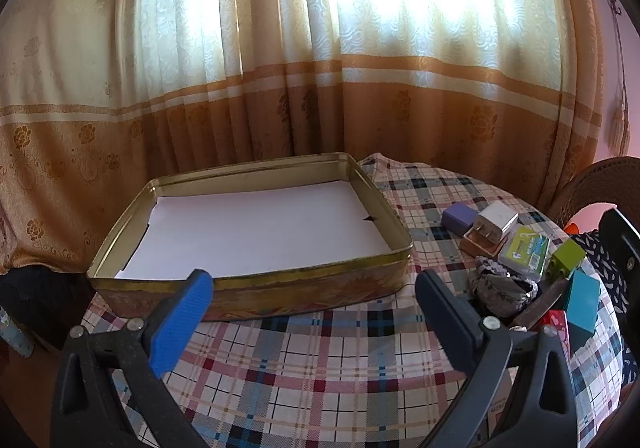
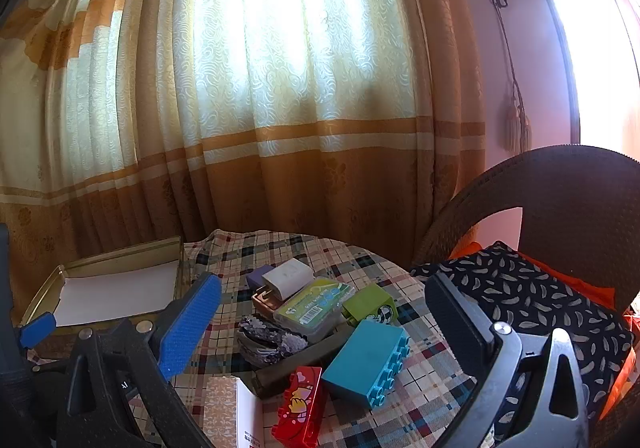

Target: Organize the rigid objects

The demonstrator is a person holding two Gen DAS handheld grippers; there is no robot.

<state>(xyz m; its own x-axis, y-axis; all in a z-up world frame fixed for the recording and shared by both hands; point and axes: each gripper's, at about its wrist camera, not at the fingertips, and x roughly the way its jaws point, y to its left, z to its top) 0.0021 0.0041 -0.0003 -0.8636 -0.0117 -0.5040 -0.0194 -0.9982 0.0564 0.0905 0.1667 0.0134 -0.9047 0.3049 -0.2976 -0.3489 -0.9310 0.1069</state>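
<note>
An open gold tin [image 1: 256,284] lined with white paper sits on the plaid-covered table; it also shows at the left of the right wrist view [image 2: 100,256]. My left gripper [image 1: 316,288] is open and empty just in front of the tin. To the right lies a pile: a white charger [image 2: 286,278], a purple block [image 2: 258,275], a green-labelled clear box [image 2: 316,306], a lime brick [image 2: 370,304], a teal brick [image 2: 366,362], a red brick [image 2: 298,408] and a sequin pouch [image 2: 266,340]. My right gripper [image 2: 324,320] is open, over the pile, empty.
A wicker chair [image 2: 560,183] with a dark patterned cushion [image 2: 532,300] stands right of the table. Curtains [image 1: 280,87] hang close behind the table. A patterned booklet [image 2: 224,412] lies at the near edge. The left gripper's blue pad [image 2: 38,328] shows in the right wrist view.
</note>
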